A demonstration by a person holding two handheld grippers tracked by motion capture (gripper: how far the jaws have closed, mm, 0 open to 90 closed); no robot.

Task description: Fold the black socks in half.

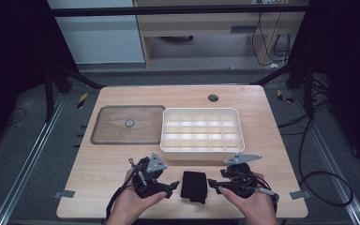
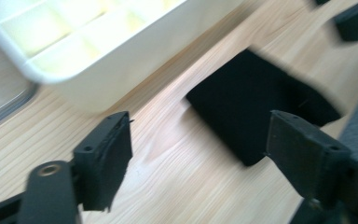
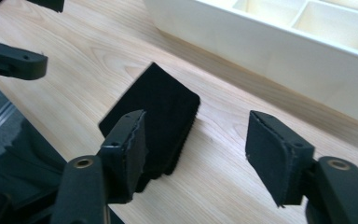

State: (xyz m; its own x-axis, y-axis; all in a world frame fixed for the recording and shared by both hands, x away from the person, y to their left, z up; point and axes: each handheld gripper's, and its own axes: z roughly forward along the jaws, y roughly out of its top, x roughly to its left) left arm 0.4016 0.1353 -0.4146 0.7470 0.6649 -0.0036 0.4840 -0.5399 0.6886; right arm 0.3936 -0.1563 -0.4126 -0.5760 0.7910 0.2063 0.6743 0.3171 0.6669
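The folded black cloth (image 1: 194,186) lies flat between the left gripper (image 1: 172,184) and right gripper (image 1: 212,183), long axis running away toward the white tray (image 1: 200,150). Both grippers' jaws stand apart, holding nothing.

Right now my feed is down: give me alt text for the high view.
A person's two hands hold the left gripper and right gripper, both open, either side of a folded black cloth at the near edge of a wooden table. Behind sit a white divided tray and, left of it, a clear lid.

No readable text, no labels, no brands, no numbers, no signs
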